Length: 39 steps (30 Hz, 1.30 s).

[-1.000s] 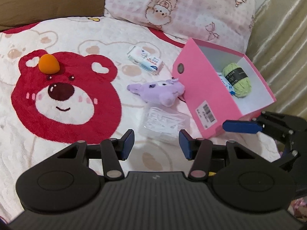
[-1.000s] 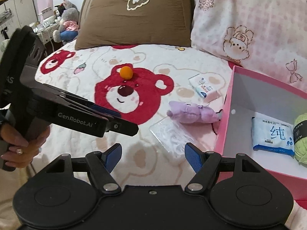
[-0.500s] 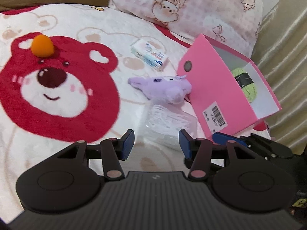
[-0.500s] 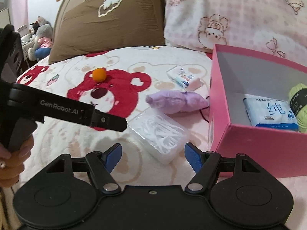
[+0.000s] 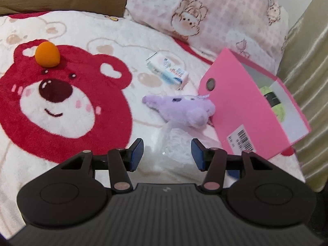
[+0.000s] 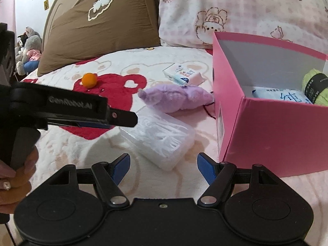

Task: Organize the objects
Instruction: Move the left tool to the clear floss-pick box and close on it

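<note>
Left claw (image 6: pixel 123 119) shows sideways only in right view, jaws hidden.

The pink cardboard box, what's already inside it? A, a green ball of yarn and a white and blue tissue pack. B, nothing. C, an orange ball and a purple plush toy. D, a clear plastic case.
A: the right wrist view shows the green ball of yarn and white and blue tissue pack inside the pink cardboard box.

Fluffy fleece blanket (image 5: pixel 127 41), matt pink cardboard box (image 6: pixel 276 135), clear plastic case (image 6: pixel 157 135)
</note>
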Each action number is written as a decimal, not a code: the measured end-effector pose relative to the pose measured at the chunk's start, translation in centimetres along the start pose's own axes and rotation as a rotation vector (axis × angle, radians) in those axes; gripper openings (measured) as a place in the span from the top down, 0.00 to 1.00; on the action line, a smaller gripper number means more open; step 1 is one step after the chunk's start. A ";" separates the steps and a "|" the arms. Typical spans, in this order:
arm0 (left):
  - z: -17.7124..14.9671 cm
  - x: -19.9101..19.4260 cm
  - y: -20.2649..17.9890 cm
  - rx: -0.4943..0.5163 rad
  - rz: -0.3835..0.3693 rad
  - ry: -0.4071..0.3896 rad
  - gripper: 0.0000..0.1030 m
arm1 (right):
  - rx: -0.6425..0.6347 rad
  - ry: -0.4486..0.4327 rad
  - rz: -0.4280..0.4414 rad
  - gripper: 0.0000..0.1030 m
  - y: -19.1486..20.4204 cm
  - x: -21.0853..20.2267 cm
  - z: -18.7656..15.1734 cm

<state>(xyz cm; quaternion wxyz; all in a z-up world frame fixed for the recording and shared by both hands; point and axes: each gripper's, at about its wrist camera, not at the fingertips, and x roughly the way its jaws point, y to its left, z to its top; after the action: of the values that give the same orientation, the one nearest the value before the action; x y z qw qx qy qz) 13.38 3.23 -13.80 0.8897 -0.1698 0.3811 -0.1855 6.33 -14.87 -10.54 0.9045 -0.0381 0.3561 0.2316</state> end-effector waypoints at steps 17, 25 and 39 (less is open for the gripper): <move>-1.5 1.0 0.6 -0.116 -0.053 0.092 0.62 | -0.055 0.004 0.024 0.27 1.2 0.3 0.4; -2.5 -0.4 -0.4 -0.129 -0.044 0.158 0.62 | -0.037 0.017 0.071 0.25 0.4 -0.4 -0.1; -3.7 -2.2 1.4 -0.237 0.034 0.134 0.57 | 0.008 0.140 0.122 0.22 0.4 0.1 -0.9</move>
<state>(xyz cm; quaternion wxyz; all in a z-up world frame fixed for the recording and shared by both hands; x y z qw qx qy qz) 9.50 4.89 -15.49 0.8389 -0.2545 0.4619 -0.1348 5.64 -14.65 -11.27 0.8617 -0.0289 0.4212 0.2817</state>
